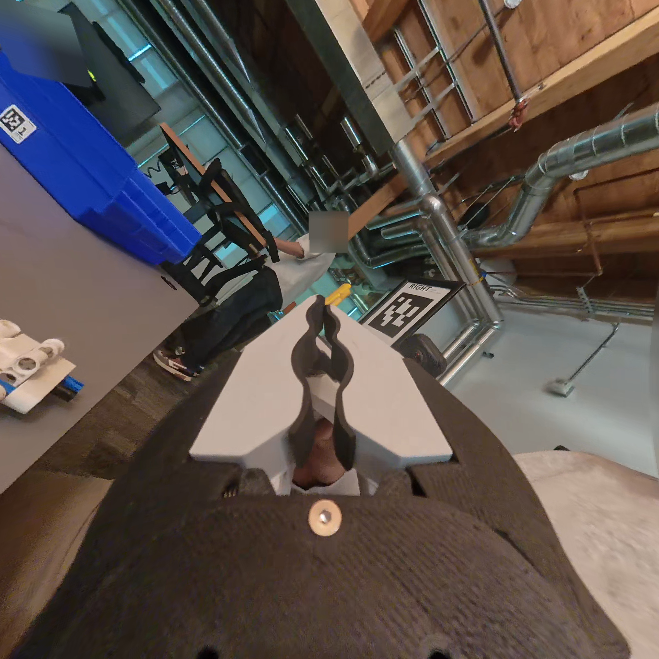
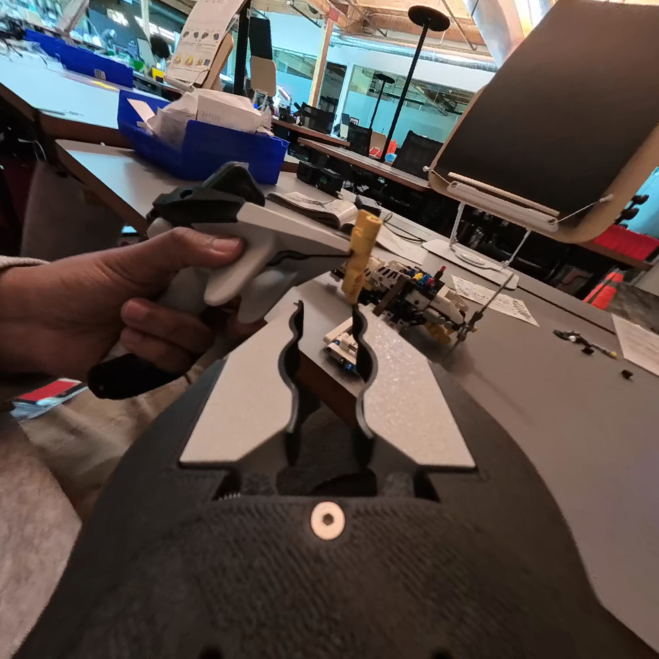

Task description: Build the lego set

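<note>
My left gripper (image 1: 324, 308) is shut on a yellow lego beam (image 1: 339, 293) that sticks out past its tips. In the right wrist view a hand holds this left gripper (image 2: 351, 254) in the air, with the yellow beam (image 2: 363, 235) nearly upright above the table's near edge. My right gripper (image 2: 328, 313) is open and empty, just below the beam's lower end. A part-built white, black and yellow lego model (image 2: 410, 292) sits on the grey table (image 2: 535, 392) behind the beam. A small white sub-assembly (image 2: 342, 344) lies near the table edge and also shows in the left wrist view (image 1: 25, 360).
A blue bin (image 2: 199, 146) of bags and an open instruction booklet (image 2: 313, 207) lie at the back left. A screen on a stand (image 2: 552, 124) overhangs the right side. Loose small pieces (image 2: 585, 342) and paper sheets (image 2: 499, 299) lie to the right. A person (image 1: 249, 303) stands farther off. Left and right tips are no more than a few centimetres apart.
</note>
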`<state>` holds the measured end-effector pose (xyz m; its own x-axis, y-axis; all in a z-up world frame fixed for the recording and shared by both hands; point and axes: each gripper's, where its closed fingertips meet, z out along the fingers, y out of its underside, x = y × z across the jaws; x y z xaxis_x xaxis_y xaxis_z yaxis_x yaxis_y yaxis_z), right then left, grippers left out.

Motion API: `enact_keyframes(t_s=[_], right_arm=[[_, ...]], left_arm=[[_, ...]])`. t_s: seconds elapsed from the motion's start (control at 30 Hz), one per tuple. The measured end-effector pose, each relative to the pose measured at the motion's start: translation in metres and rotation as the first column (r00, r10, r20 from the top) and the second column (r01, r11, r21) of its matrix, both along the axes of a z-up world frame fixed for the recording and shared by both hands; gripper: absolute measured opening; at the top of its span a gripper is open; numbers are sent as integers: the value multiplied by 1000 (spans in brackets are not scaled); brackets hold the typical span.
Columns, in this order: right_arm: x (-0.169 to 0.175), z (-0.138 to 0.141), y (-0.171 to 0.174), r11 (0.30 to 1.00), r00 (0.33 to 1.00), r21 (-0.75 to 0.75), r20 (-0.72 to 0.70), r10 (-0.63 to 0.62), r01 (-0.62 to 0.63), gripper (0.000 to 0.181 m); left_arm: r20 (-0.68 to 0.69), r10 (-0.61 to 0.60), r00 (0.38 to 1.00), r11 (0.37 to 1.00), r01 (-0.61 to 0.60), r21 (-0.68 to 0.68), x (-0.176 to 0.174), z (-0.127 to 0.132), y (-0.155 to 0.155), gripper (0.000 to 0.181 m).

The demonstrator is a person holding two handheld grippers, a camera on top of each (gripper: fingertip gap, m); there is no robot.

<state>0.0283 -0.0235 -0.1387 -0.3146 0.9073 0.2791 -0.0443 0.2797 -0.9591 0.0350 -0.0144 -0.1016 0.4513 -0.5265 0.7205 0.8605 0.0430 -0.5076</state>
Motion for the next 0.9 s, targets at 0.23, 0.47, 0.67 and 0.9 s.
enact_keyframes(t_s=[0.23,0.47,0.67,0.9], right_arm=[[8,15,6,985,1000,-169,-4,28,-29,27],[9,22,1,956,995,-275,-5,102,-99,9],[16,25,9,923,987,-352,-13,159,-153,4],[17,19,8,835,958,-493,14,286,-242,4]], left_arm=[[23,28,999,999,-29,29,-1,2,-3,0],[-4,-20,1000,999,20,37,15,5,2,0],[27,-65,998,998,65,12,16,-3,8,0],[-120,-12,993,997,3,-76,17,-13,7,0]])
